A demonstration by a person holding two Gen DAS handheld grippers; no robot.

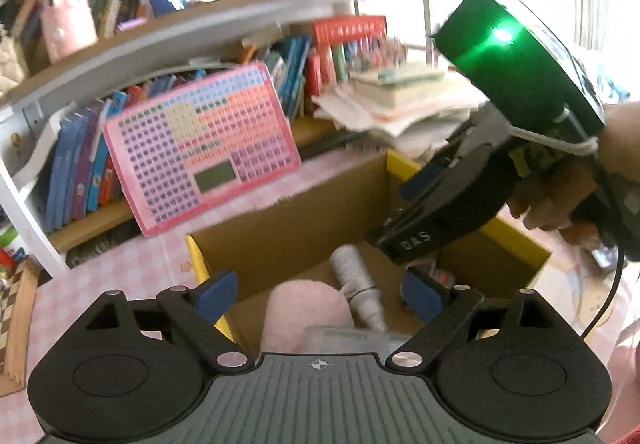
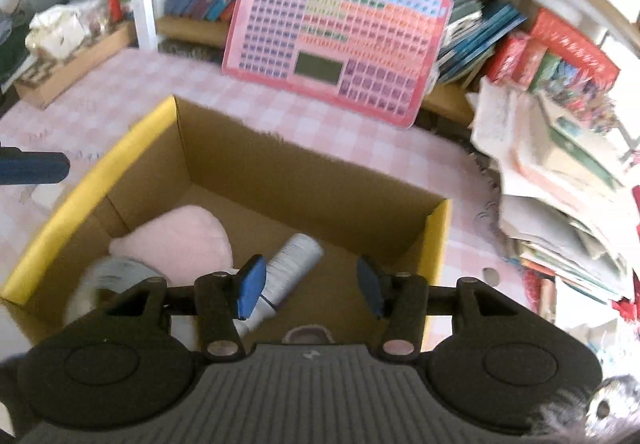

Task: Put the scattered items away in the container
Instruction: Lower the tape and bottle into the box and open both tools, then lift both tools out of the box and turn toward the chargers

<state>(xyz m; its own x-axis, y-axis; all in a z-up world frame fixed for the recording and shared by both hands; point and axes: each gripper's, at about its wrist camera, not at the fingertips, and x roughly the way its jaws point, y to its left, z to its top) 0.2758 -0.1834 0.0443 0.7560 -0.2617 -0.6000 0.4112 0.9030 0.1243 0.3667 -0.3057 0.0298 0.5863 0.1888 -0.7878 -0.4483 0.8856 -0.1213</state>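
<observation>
A cardboard box with yellow rims [image 1: 280, 228] [image 2: 92, 171] stands on the pink checked table. Inside lie a pink plush item [image 1: 308, 308] [image 2: 176, 240], a white bottle [image 1: 356, 280] [image 2: 288, 264] and a clear plastic item [image 1: 352, 338] [image 2: 108, 280]. My left gripper [image 1: 320, 294] is open and empty, just above the box's near side. My right gripper [image 2: 310, 286] is open and empty over the box interior; in the left wrist view it reaches in from the right [image 1: 420, 211], held by a hand.
A pink keyboard-like toy board [image 1: 200, 147] [image 2: 336, 35] leans against the bookshelf [image 1: 80, 179] behind the box. A stack of papers and books [image 1: 400, 103] [image 2: 560, 171] lies to the right. A wooden tray [image 2: 72, 59] sits at the far left.
</observation>
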